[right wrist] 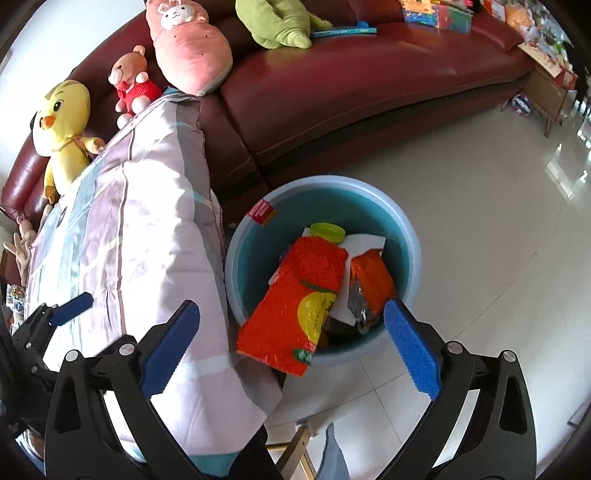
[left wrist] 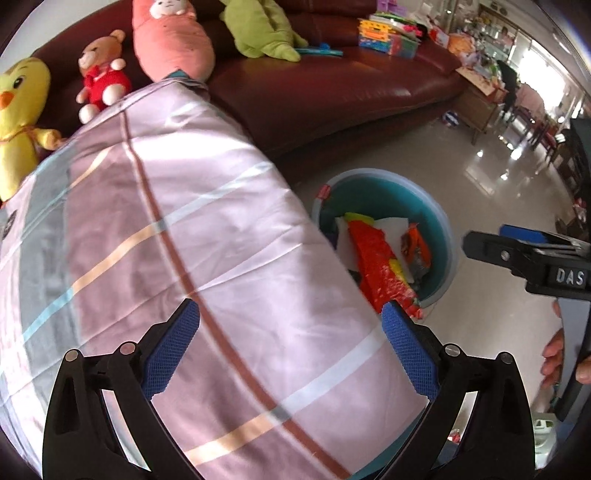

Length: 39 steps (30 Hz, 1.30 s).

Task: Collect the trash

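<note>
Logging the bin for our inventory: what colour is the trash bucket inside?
Teal inside the trash bucket, with a paler blue-grey rim; clearest in the right wrist view.

Bright daylight — glare on the floor (left wrist: 491,173), fisheye-warped edges.

Four plush toys on the sofa (chick (right wrist: 62,122), bear (right wrist: 131,79), carrot (right wrist: 188,48), green one (right wrist: 277,24)), one bin (right wrist: 410,236), one quilt (right wrist: 140,236)

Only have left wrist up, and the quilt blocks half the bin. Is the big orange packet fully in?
Observer: No. In the right wrist view the orange packet hangs over the near rim of the bin, with its lower end outside.
Operator: Right gripper holding anything? I only see it side-on.
Observer: No. The right gripper has its jaws wide open, with nothing gripped between them.
</note>
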### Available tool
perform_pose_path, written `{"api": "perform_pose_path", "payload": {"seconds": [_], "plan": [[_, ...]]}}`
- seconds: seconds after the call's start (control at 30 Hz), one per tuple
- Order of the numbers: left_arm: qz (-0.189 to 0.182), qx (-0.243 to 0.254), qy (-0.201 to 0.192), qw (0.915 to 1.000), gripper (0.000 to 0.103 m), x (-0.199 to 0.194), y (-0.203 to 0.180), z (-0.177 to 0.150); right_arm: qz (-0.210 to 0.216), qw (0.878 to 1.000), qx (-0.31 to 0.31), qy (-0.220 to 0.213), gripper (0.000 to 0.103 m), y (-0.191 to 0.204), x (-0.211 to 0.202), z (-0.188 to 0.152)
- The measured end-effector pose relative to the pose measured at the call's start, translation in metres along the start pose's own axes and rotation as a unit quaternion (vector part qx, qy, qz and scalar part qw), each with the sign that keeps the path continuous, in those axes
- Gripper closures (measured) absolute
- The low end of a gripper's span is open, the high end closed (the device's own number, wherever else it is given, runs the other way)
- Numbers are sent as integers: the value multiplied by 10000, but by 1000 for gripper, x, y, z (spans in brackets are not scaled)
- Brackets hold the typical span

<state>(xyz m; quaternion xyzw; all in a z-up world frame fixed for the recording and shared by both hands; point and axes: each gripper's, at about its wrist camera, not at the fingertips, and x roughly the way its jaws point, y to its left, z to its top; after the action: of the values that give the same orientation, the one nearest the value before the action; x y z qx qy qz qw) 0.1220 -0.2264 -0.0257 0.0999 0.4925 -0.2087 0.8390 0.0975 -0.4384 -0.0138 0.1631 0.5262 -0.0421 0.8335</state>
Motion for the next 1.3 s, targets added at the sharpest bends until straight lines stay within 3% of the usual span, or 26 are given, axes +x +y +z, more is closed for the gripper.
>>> {"api": "perform_pose_path", "payload": {"seconds": [0.37,0.8,1.3], "plan": [[-4,-625,87,9980,4,-23,21,-38,-306,9982,-504,-104,7,24,-30,-40],[256,-751,-18,9968,4,-49,23,-73,-250,9975,-585,-321,7,29,-50,-81],[378,-769,-37,9963,4,-52,25,-77,-248,9977,-523,-353,7,21,-55,-89]]}}
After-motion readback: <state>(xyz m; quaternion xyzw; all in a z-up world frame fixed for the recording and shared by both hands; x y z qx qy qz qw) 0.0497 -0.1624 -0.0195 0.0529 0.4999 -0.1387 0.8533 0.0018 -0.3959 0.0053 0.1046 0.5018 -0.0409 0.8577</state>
